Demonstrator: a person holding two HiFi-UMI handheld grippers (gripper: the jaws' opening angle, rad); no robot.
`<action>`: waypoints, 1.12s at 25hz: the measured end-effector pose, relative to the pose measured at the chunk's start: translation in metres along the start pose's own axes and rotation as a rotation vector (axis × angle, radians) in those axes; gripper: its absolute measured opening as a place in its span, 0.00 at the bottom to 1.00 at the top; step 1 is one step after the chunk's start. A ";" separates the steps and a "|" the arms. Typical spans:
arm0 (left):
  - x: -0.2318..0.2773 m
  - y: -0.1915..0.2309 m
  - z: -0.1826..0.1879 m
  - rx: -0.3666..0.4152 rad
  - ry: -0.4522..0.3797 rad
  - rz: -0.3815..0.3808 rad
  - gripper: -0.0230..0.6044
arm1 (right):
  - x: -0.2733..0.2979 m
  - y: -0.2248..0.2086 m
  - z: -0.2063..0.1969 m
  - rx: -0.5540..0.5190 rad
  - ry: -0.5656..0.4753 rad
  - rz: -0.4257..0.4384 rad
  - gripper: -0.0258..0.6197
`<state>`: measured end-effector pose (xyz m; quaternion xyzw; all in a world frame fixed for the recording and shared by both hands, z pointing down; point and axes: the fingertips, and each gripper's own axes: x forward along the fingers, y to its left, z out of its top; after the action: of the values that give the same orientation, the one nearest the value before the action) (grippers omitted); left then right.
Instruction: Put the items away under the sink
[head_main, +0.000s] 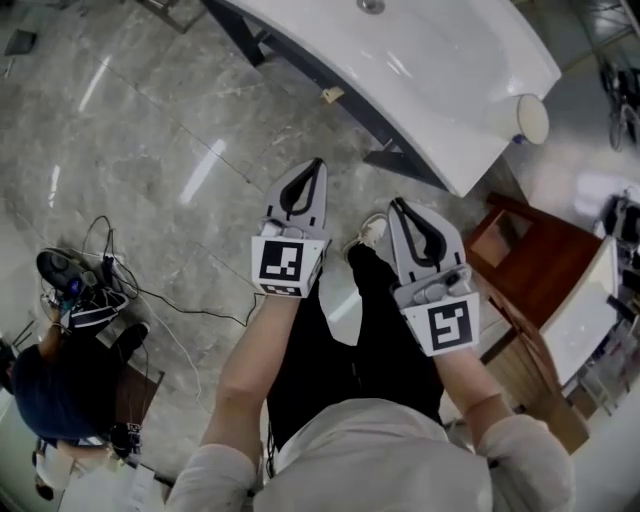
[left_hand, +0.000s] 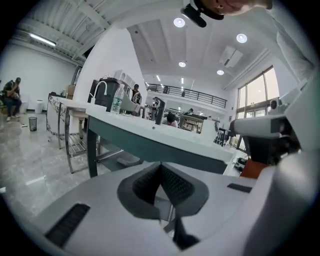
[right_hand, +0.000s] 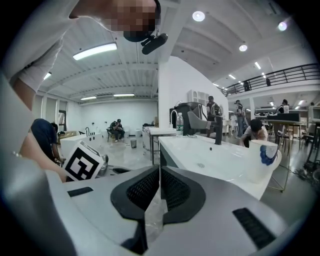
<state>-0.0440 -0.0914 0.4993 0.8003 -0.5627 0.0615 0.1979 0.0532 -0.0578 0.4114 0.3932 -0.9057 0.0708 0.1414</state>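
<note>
Both grippers are held side by side in front of the person, above the marble floor and short of the white sink counter (head_main: 420, 70). My left gripper (head_main: 317, 164) is shut with nothing between its jaws, as the left gripper view (left_hand: 161, 166) confirms. My right gripper (head_main: 397, 204) is shut too and empty (right_hand: 160, 170). At the counter's near end stands a white cup with a blue mark (right_hand: 263, 159), also seen from above (head_main: 532, 118). A clear water bottle (left_hand: 117, 100) stands by the faucet (left_hand: 99, 90) further along. The space under the sink is dark and mostly hidden.
A reddish wooden cabinet (head_main: 520, 250) stands right of the person, below the sink's end. A seated person (head_main: 55, 385) and a tangle of cables (head_main: 95, 290) are on the floor at the left. A metal rack (left_hand: 70, 130) stands beyond the counter.
</note>
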 end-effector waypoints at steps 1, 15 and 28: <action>-0.007 -0.005 0.010 -0.003 -0.004 -0.002 0.04 | -0.003 -0.001 0.007 0.001 -0.004 -0.001 0.10; -0.079 -0.064 0.155 -0.047 -0.141 -0.027 0.04 | -0.045 -0.044 0.117 -0.024 -0.115 0.002 0.10; -0.125 -0.089 0.239 0.044 -0.227 -0.015 0.04 | -0.097 -0.069 0.178 0.012 -0.195 -0.004 0.09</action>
<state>-0.0361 -0.0486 0.2186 0.8104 -0.5741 -0.0189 0.1157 0.1313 -0.0805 0.2129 0.4011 -0.9139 0.0375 0.0503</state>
